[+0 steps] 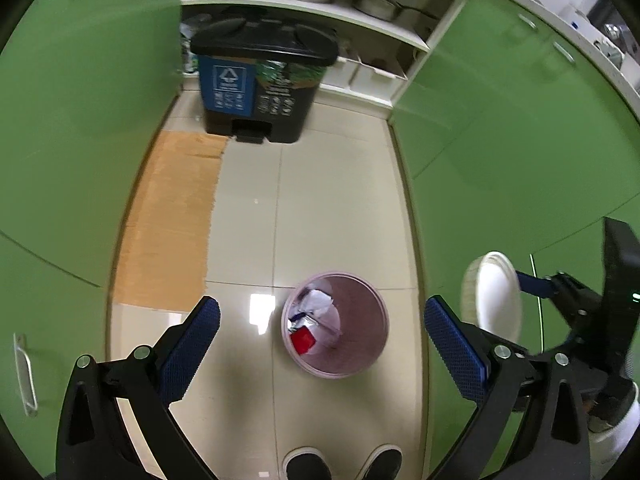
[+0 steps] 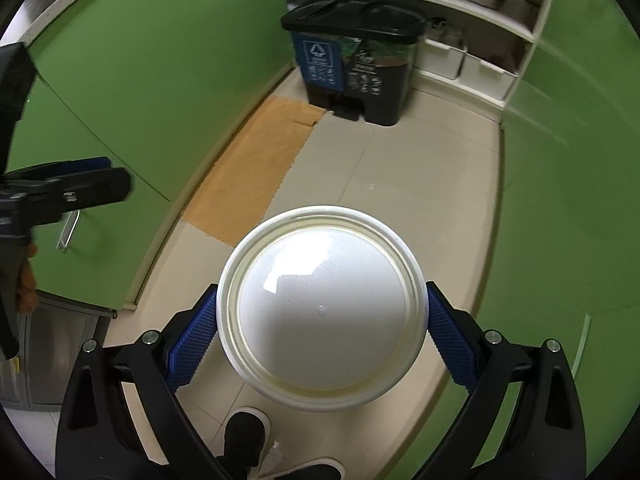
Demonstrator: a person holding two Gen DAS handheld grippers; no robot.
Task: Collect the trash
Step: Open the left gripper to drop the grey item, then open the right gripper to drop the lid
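Right gripper (image 2: 322, 322) pinching a white paper bowl (image 2: 323, 308); left gripper (image 1: 322, 344) spread and empty.

The bowl sits crosswise between the right gripper's blue pads (image 2: 192, 344), its base toward the camera, above the tiled floor (image 1: 340, 200). A pink waste bin (image 1: 335, 325) holding trash stands on the floor below the left gripper. A black pedal bin (image 1: 262, 76) stands at the far end.

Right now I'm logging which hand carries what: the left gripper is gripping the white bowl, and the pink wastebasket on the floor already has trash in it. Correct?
Not quite. The right gripper grips the white bowl, as the right wrist view shows; the left gripper is open and empty. The pink wastebasket on the floor does already hold trash.
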